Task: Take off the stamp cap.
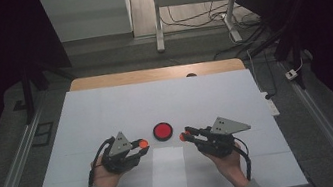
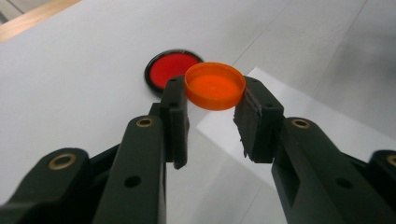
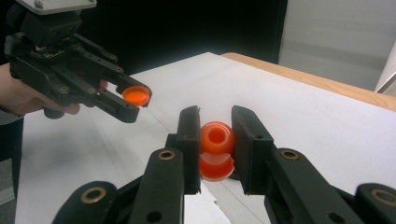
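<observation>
My left gripper [image 1: 141, 146] is shut on a shallow orange cap [image 2: 215, 85], pinched by its rim with the hollow side up, just above the table. My right gripper [image 1: 186, 135] is shut on a small rounded orange piece [image 3: 217, 148] that has a hole in its end. In the high view the two grippers point at each other, the cap [image 1: 143, 142] and the orange piece [image 1: 183, 135] a short gap apart. In the right gripper view, the left gripper [image 3: 135, 100] with its cap [image 3: 136, 95] is at the upper left. A red disc with a black rim [image 1: 163, 131] lies flat just beyond that gap.
A white sheet of paper [image 1: 168, 170] lies on the white table cover [image 1: 106, 108] below the gap between the grippers. The wooden table edge [image 1: 156, 74] runs along the far side. Beyond it are table legs and cables on the floor.
</observation>
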